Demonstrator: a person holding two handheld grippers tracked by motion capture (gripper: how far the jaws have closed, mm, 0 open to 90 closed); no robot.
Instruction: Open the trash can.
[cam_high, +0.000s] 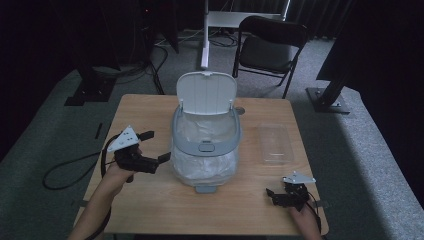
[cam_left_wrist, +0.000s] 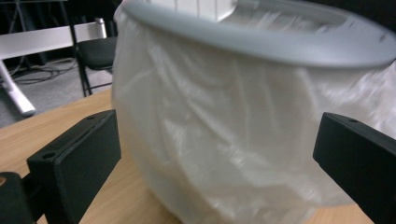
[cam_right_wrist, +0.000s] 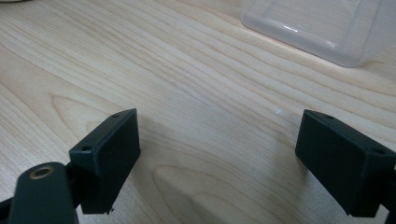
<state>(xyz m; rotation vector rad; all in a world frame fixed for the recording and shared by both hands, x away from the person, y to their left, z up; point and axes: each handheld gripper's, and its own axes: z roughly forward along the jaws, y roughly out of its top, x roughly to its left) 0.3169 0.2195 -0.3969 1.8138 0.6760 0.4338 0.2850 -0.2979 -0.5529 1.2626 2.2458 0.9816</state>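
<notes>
Two grippers over wooden table (cam_high: 150, 197). Left gripper (cam_high: 155, 146), jaws spread wide, holding nothing, just beside bag-lined bin (cam_high: 205, 150) at table centre, lid up. Clear tray (cam_high: 275, 143) right of bin. Right gripper (cam_high: 272, 196) near front edge, jaws wide apart, empty.

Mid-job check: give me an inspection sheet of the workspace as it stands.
Surface: wooden table, bare wood at the near edge.
Job's things: bin at centre, lid raised, white bag liner draped over its sides under the grey rim.
Clutter: clear plastic container right of the bin, nothing seen inside.
Grippers: left gripper open, jaws facing the liner, not touching it; right gripper open over bare wood.
Cables: black cable looping on the floor at left.
Surroundings: black folding chair beyond the table, grey carpet, dark curtains.
</notes>
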